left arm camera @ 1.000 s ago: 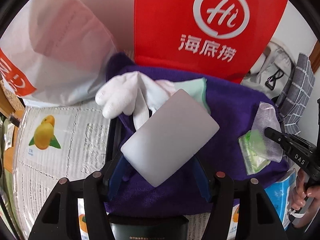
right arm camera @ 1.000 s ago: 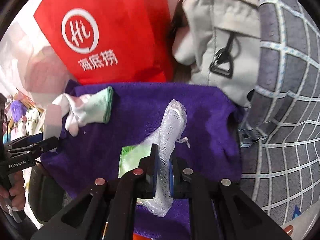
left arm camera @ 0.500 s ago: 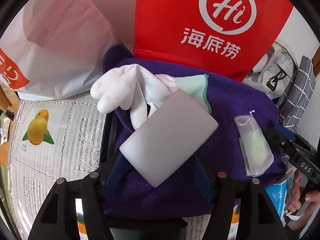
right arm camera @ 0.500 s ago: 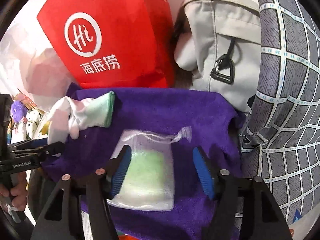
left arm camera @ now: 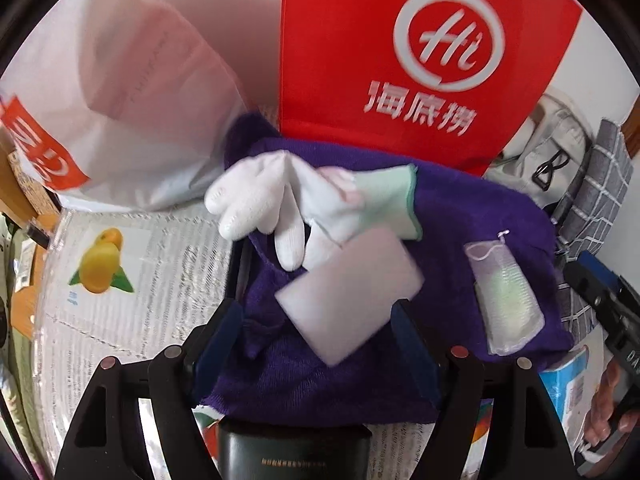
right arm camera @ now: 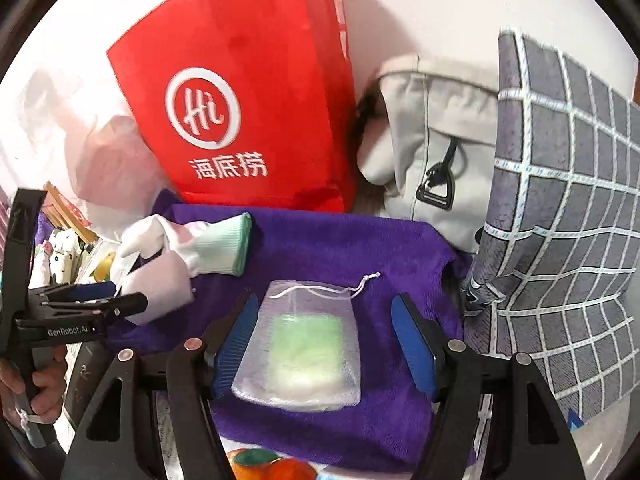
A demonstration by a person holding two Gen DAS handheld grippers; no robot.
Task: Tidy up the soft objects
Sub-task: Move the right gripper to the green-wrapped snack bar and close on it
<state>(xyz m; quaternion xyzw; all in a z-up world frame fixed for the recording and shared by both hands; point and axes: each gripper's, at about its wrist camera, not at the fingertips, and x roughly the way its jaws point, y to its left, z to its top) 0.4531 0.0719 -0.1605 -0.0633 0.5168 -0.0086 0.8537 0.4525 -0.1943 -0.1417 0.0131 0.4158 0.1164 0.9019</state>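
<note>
Purple terry towel (right arm camera: 320,248) bearing white drawstring mesh pouch (right arm camera: 304,340) between wide right gripper (right arm camera: 324,344) fingers, just opened, untouched; pale foam sponge (left arm camera: 352,292) between opening left gripper (left arm camera: 316,332) fingers; light, limp, best pinched mid-body.

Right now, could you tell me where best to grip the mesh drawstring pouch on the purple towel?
Probably across the mesh drawstring pouch's long sides, from above. It lies flat on the purple towel, already between the open right gripper's pads; avoid the loose cord end.
</note>
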